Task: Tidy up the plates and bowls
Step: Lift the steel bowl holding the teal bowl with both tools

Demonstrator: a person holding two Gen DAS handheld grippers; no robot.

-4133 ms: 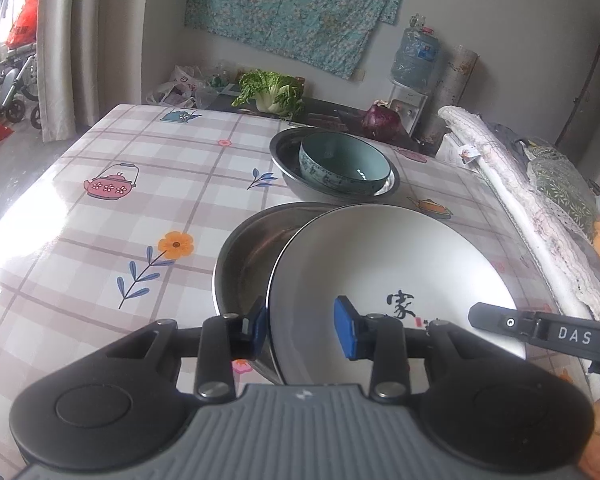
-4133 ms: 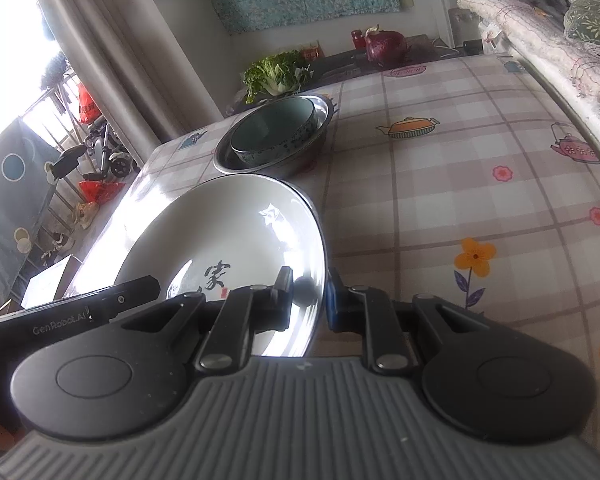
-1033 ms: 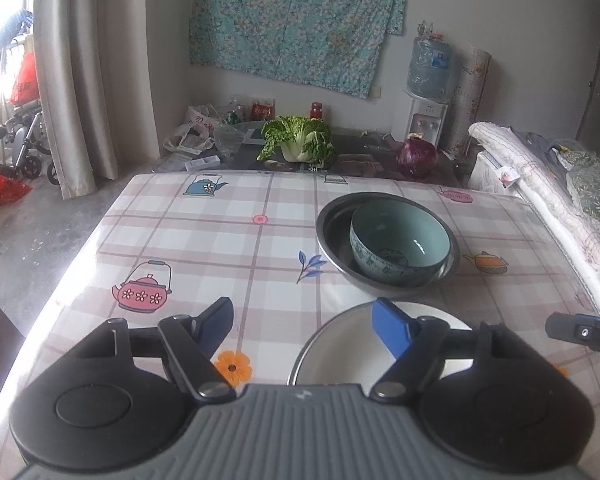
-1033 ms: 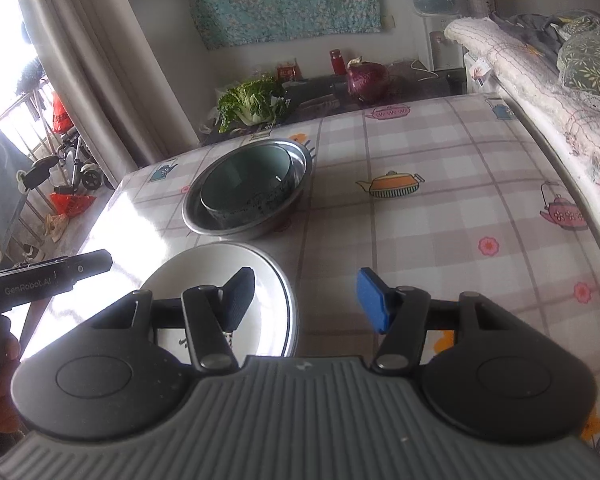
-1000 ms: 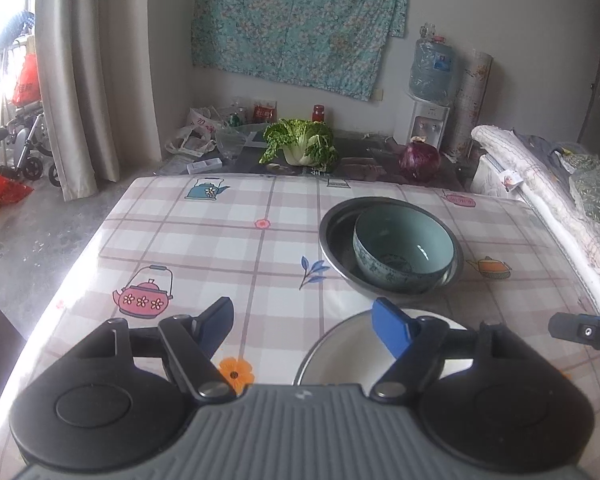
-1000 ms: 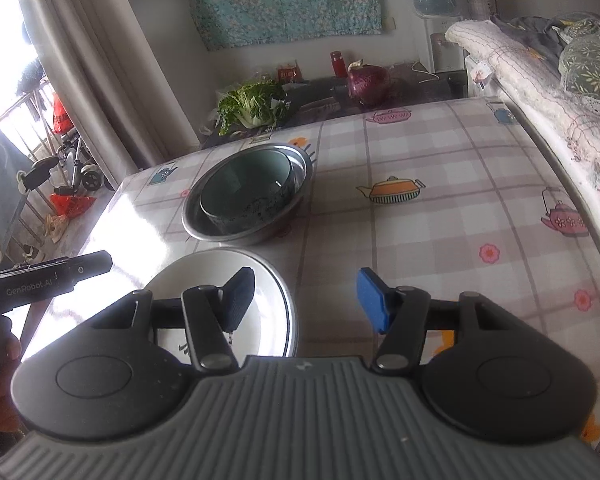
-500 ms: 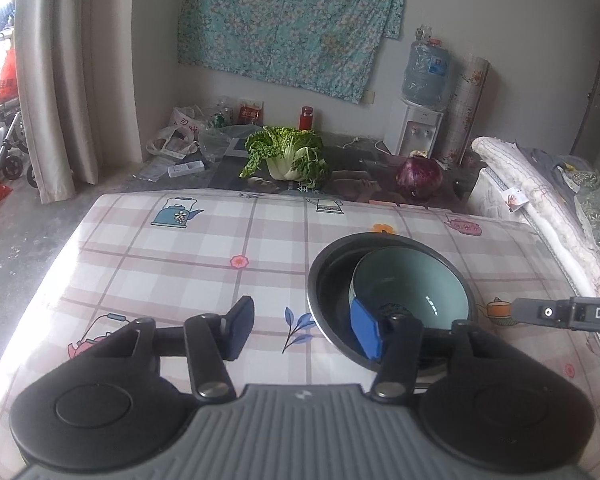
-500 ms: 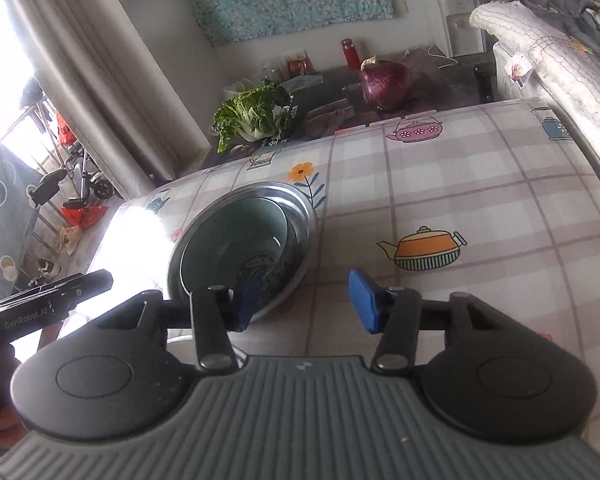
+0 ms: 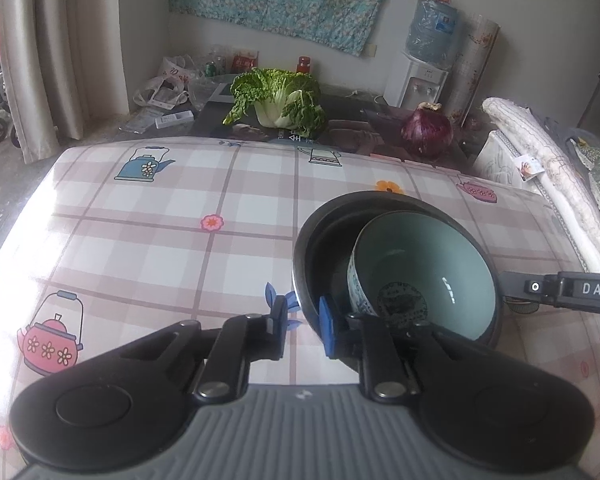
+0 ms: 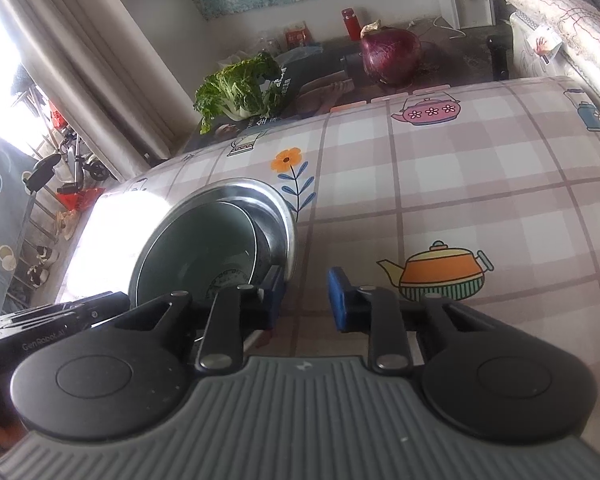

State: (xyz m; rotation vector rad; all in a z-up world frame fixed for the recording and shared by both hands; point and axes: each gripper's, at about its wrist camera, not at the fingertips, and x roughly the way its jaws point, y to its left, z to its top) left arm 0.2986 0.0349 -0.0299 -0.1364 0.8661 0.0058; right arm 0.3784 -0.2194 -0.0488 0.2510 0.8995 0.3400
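A steel basin (image 9: 380,194) stands on the checked tablecloth with a teal bowl (image 9: 420,260) leaning inside it. My left gripper (image 9: 303,322) straddles the basin's near-left rim, one pad outside and the blue pad inside, and its jaws are closing tight on the rim. In the right wrist view the same basin (image 10: 244,184) and bowl (image 10: 196,248) lie at lower left. My right gripper (image 10: 306,294) is at the basin's right rim with its jaws closing. Its left finger overlaps the rim, while the blue right pad (image 10: 338,296) stands clear over the cloth.
Beyond the table's far edge a dark low table carries a green cabbage (image 9: 278,100) and a purple onion (image 9: 426,130). Rolled bedding (image 9: 560,168) runs along the right side. Patterned tablecloth (image 9: 140,220) stretches to the left of the basin.
Both grippers moved forward from the white plate to the basin with the bowl. The plate dropped out of view. Both pairs of jaws narrowed, the left onto the basin's rim.
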